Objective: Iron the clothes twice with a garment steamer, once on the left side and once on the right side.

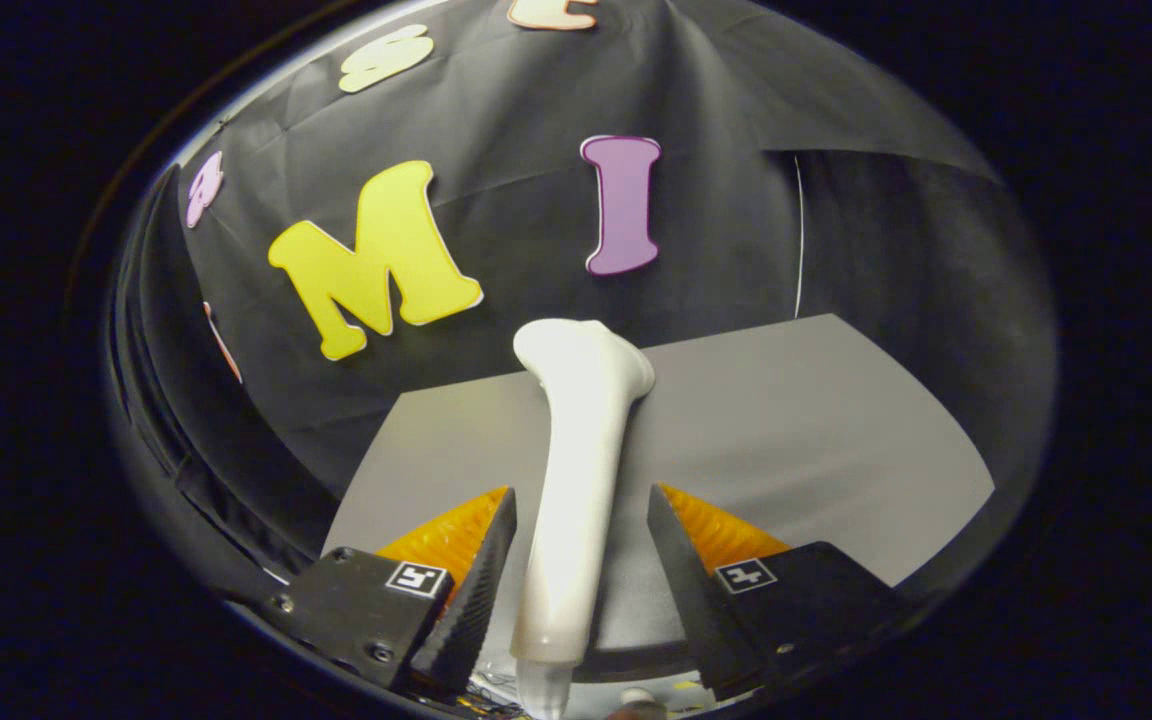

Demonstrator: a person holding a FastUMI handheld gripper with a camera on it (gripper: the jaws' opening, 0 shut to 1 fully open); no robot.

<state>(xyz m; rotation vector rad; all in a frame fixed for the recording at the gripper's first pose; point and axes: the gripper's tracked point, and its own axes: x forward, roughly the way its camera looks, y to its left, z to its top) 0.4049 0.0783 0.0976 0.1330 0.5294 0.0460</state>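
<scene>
A white garment steamer (576, 470) lies lengthwise between my fingers, over the grey tabletop (816, 430). Its long handle runs back toward me and its wider head (586, 355) points away, near the table's far edge. My gripper (581, 520) is open. One finger stands on each side of the handle. The left finger (481, 580) is close to the handle, and a clear gap separates the right finger (681, 570) from it. The handle's near end, with a clear tip (544, 690), passes down between the finger bases.
The grey tabletop stretches ahead and to the right of the steamer. The black cloth wall (716, 230) rises just behind the table's far edge and wraps round on both sides. A thin white cord (799, 240) hangs down the wall at the right.
</scene>
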